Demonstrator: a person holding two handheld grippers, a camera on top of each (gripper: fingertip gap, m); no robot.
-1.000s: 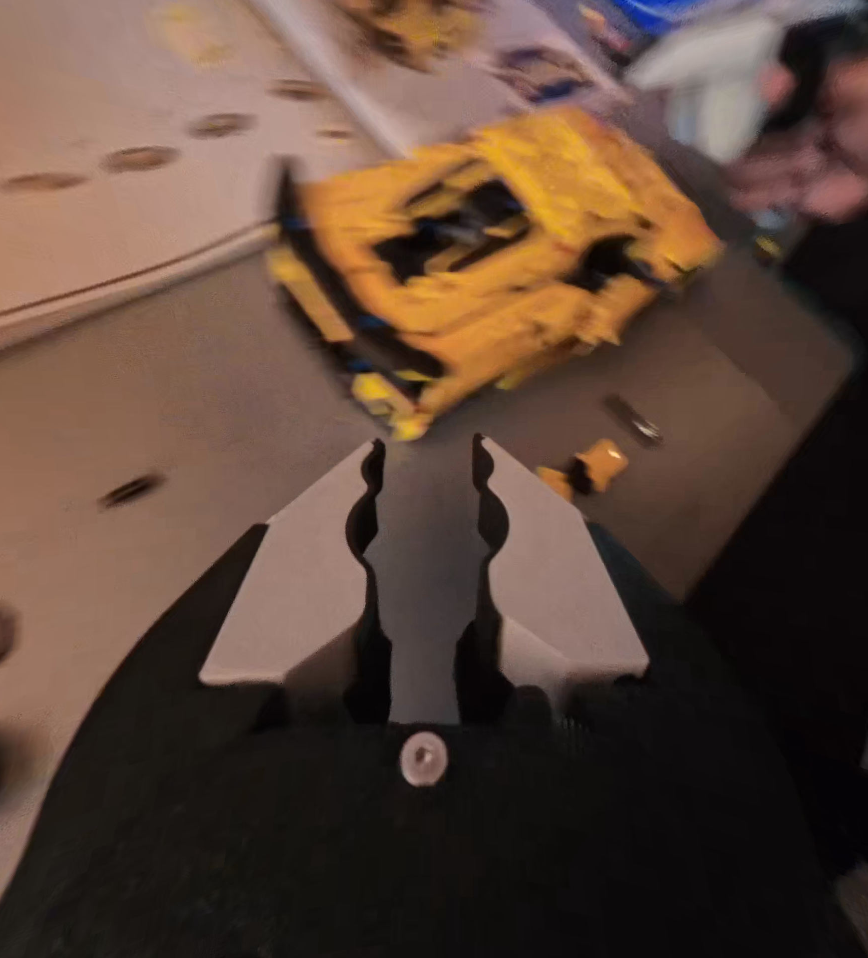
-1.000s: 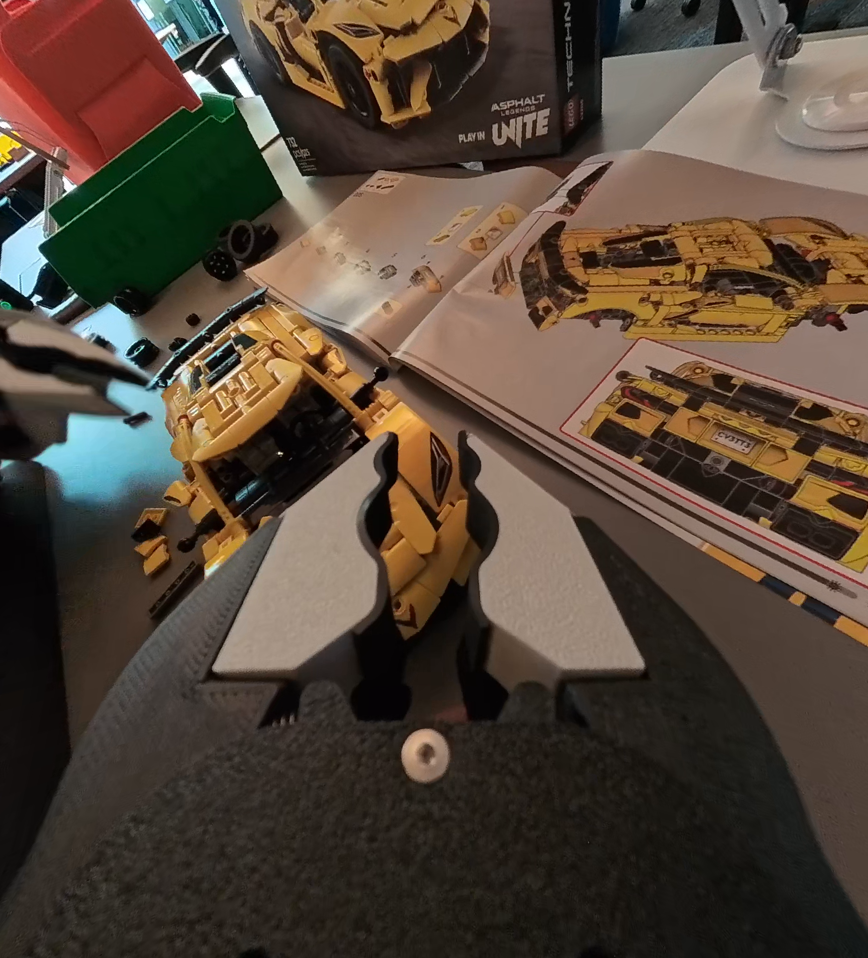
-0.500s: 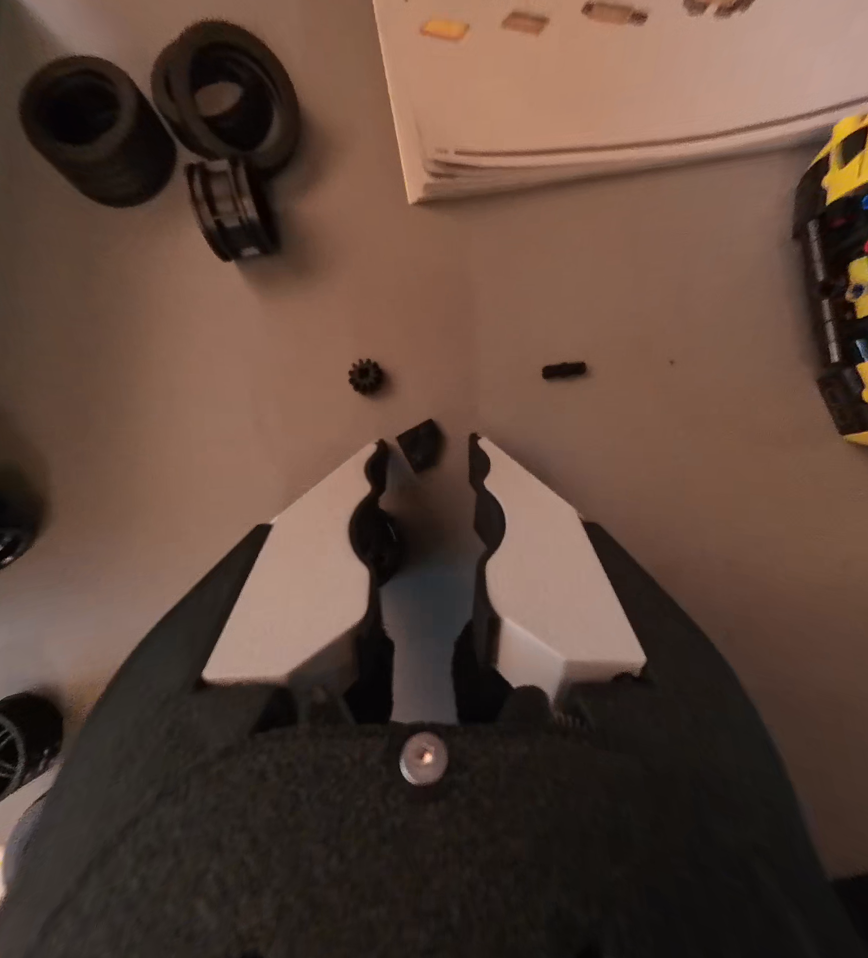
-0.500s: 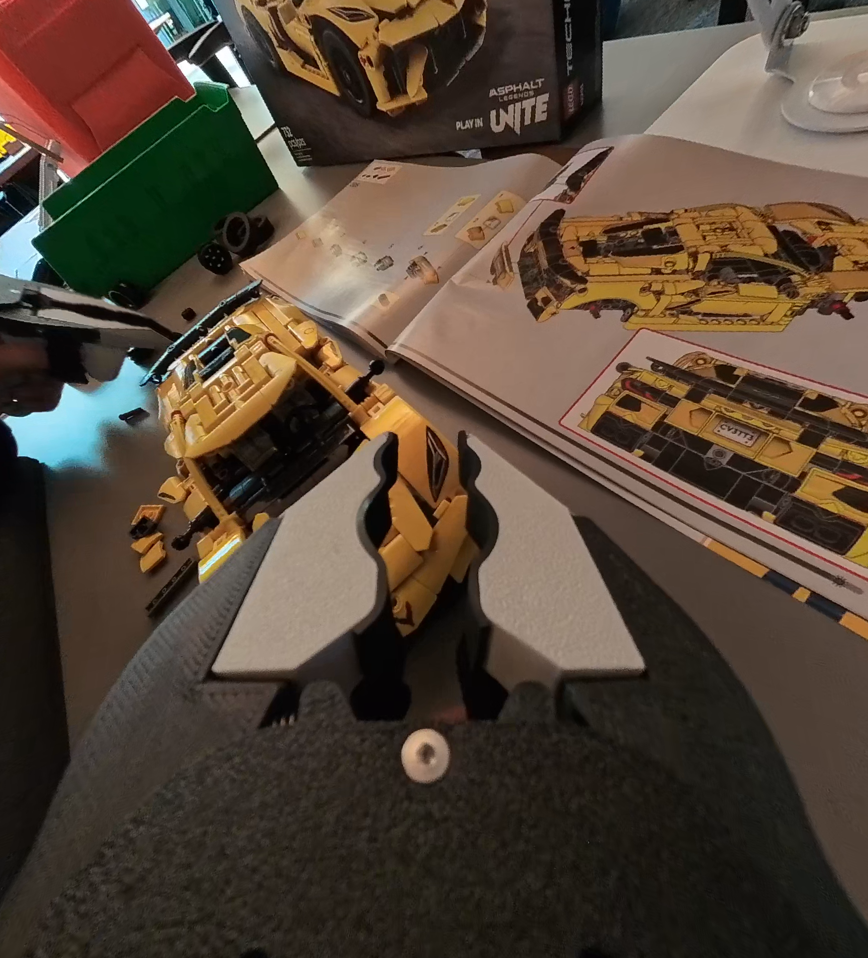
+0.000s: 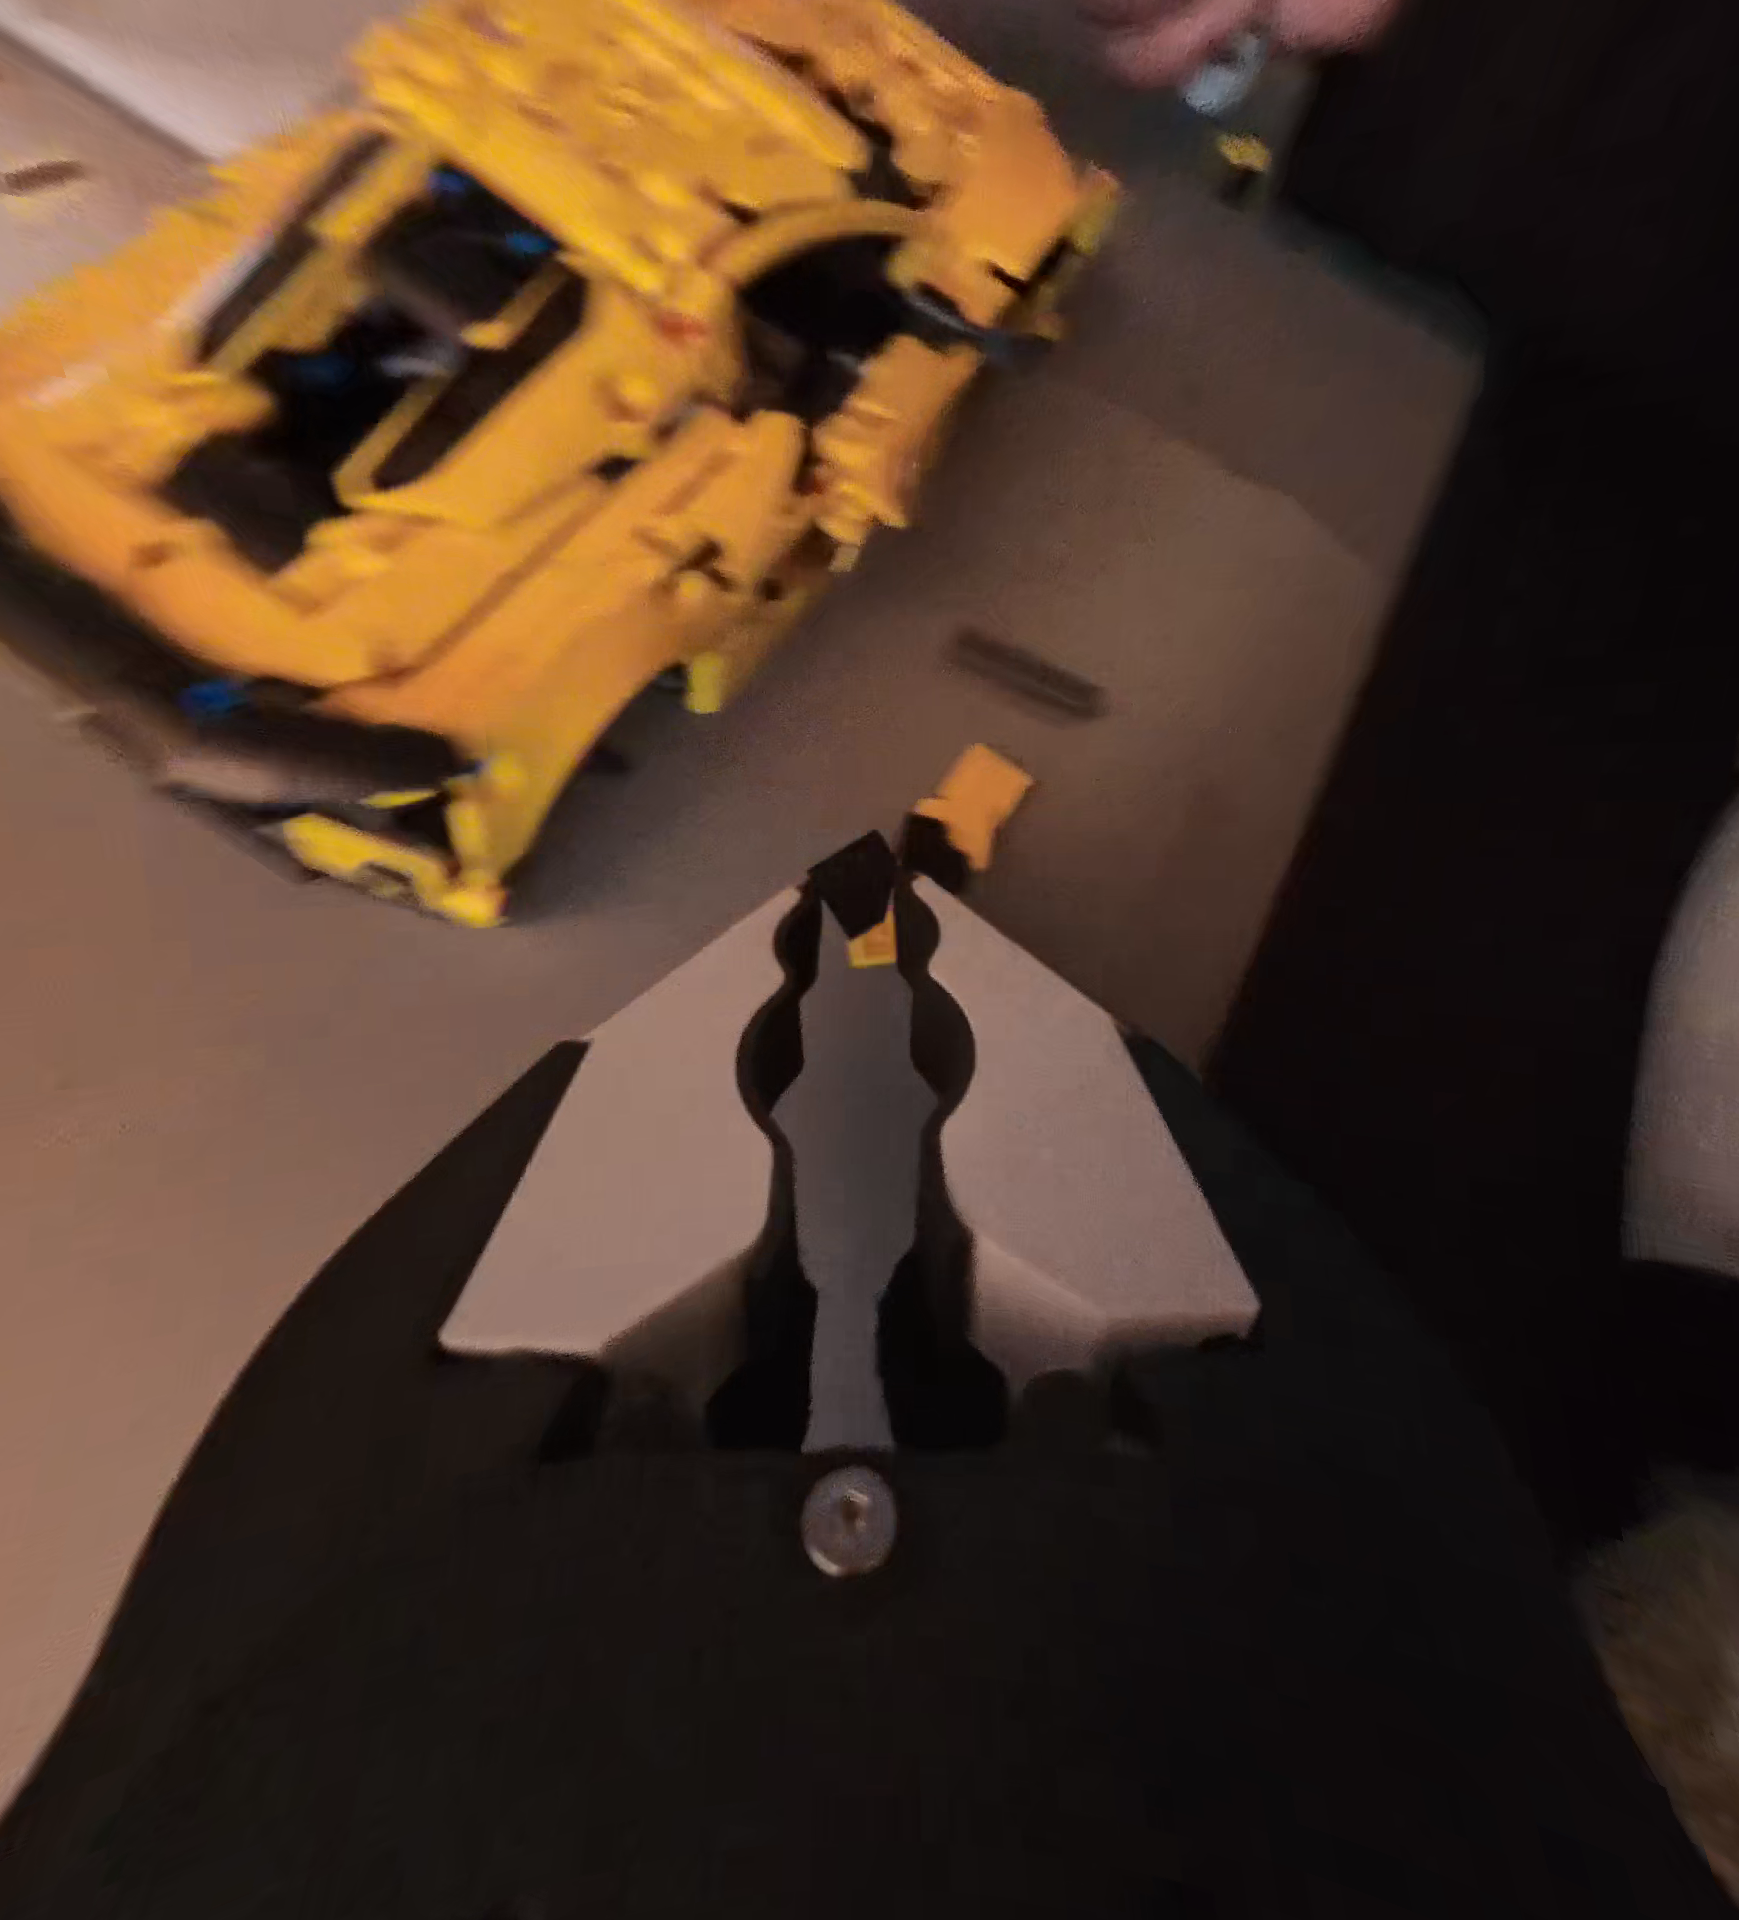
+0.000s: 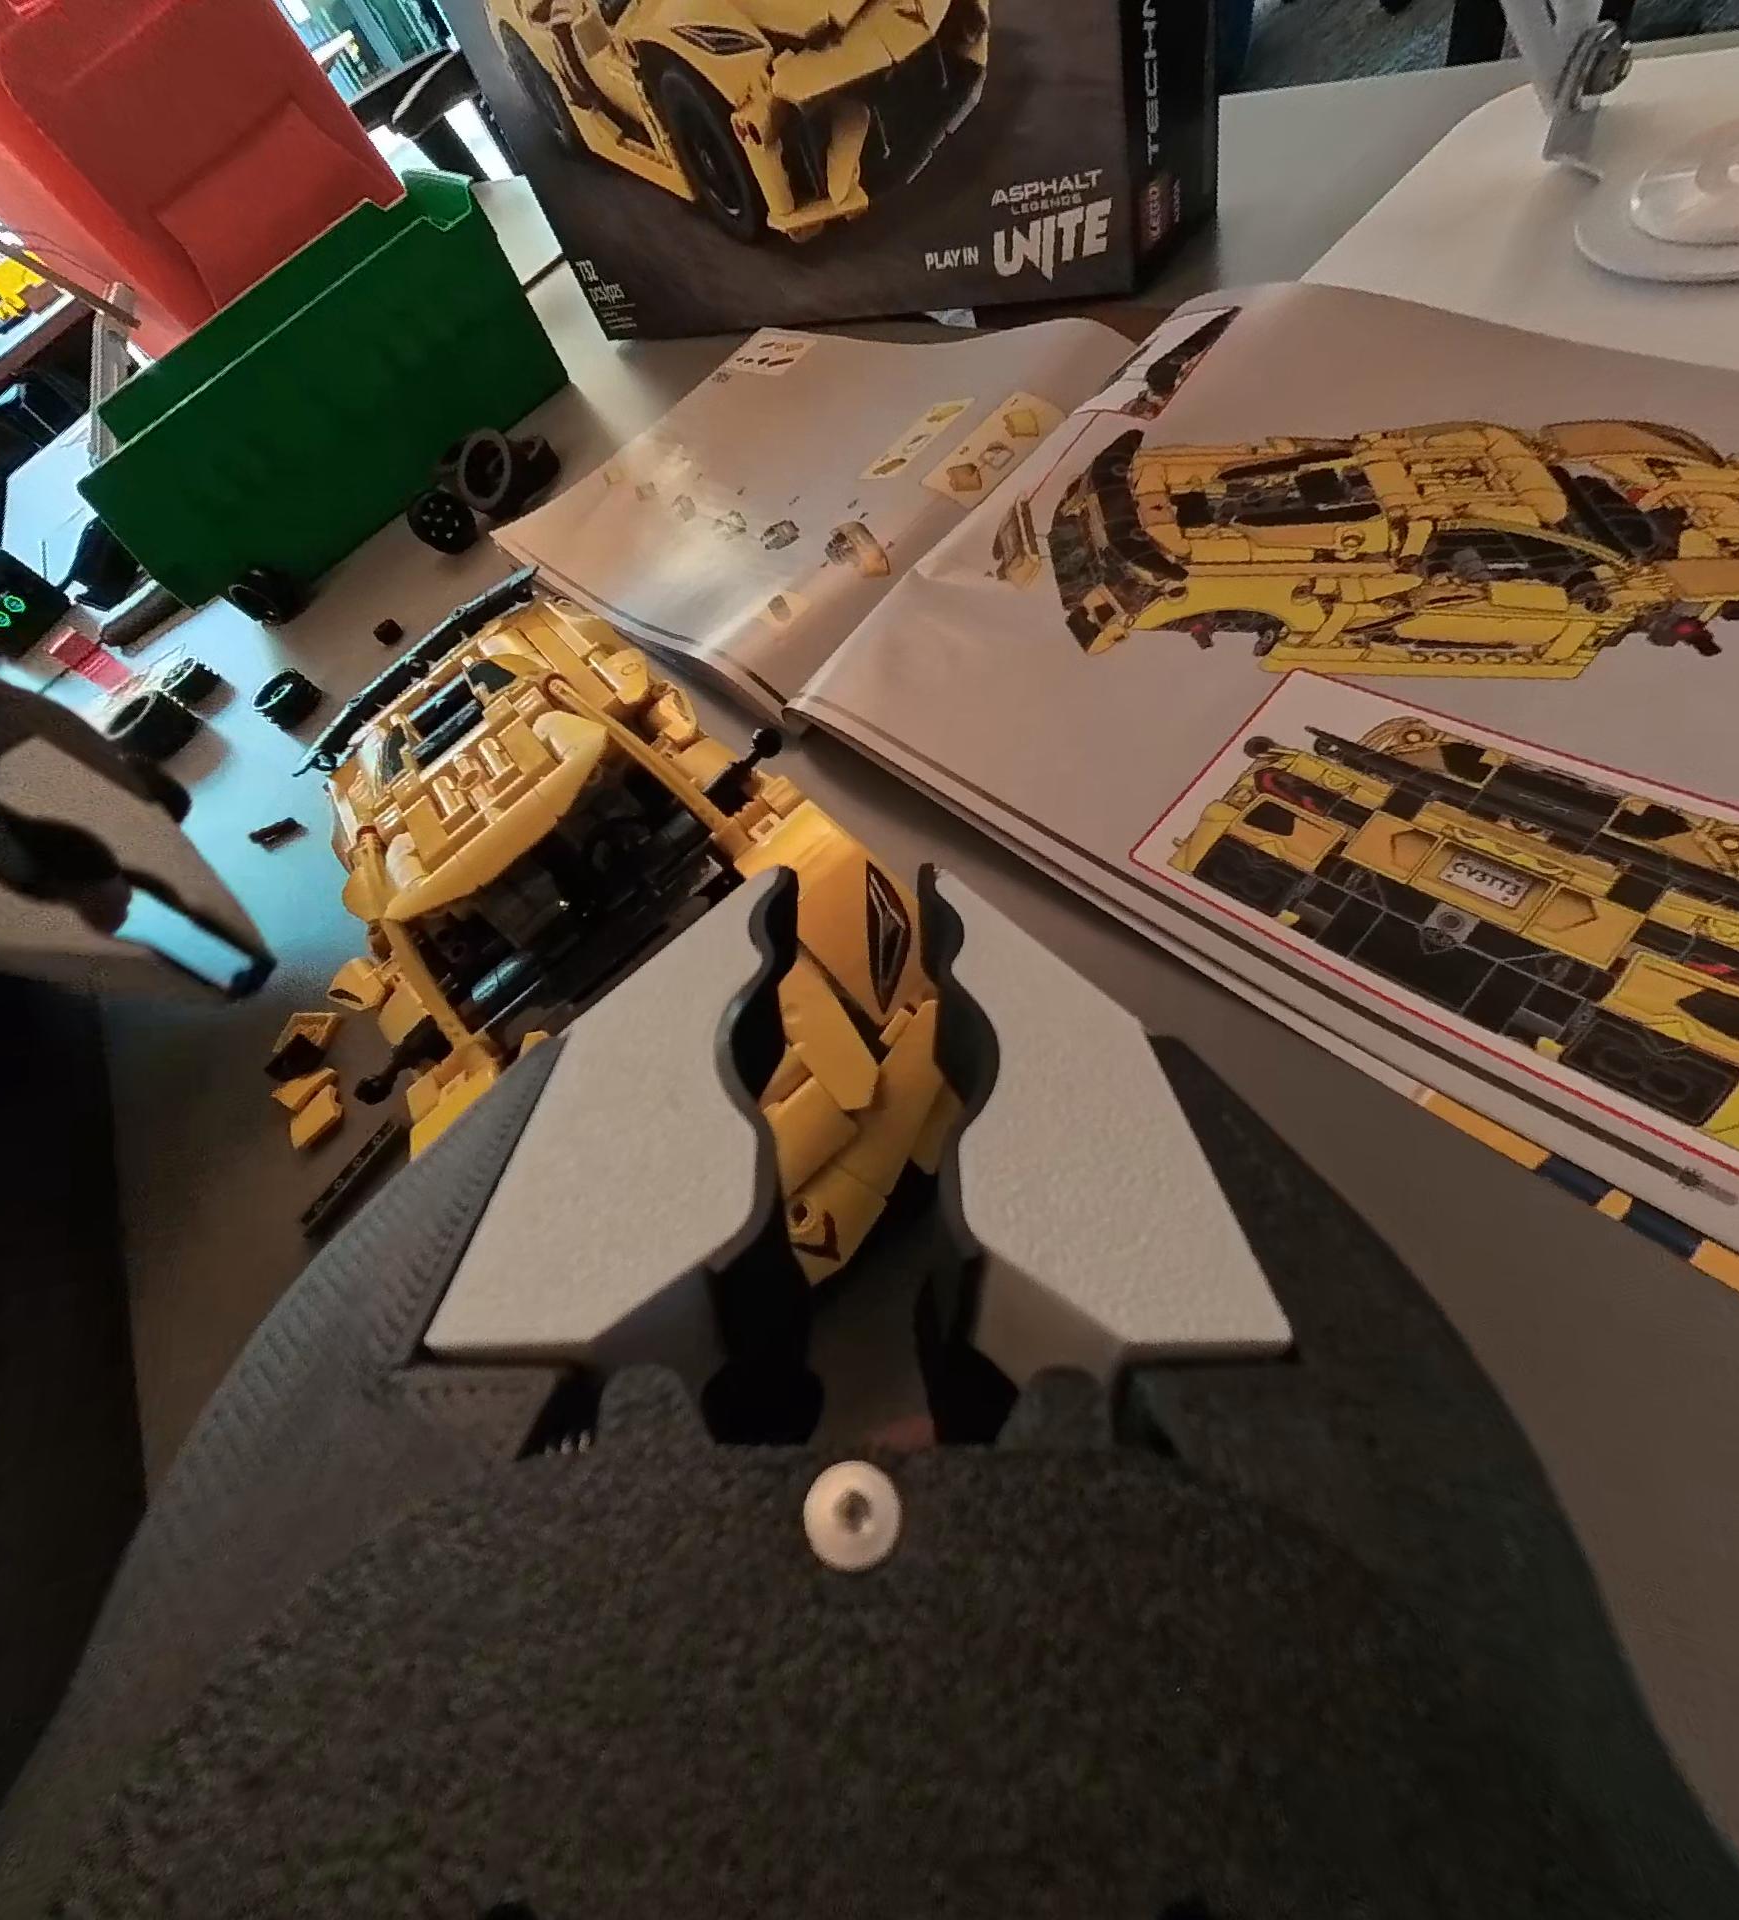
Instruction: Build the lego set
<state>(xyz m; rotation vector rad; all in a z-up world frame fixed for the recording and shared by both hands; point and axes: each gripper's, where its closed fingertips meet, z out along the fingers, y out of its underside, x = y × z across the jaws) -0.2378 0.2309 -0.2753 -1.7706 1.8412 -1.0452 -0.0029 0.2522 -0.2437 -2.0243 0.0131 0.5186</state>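
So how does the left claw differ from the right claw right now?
The left claw is nearly closed, pinching a small black lego piece at its tips; the right claw stands wider, with the nose of the yellow lego car between its fingers. Both have grey fingers on black bodies.

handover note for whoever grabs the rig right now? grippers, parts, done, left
Left gripper: shut on a small black piece, held above the table near the loose yellow pieces.
Right gripper: jaws around the nose of the yellow car; grip looks firm, but contact isn't clear.
Car body largely assembled, no wheels visible on it. Tyres and rims lie by the green bin; small yellow bits and a black beam sit beside the car. Manual is open.
Left: fit the black piece, loose bits, wheels.
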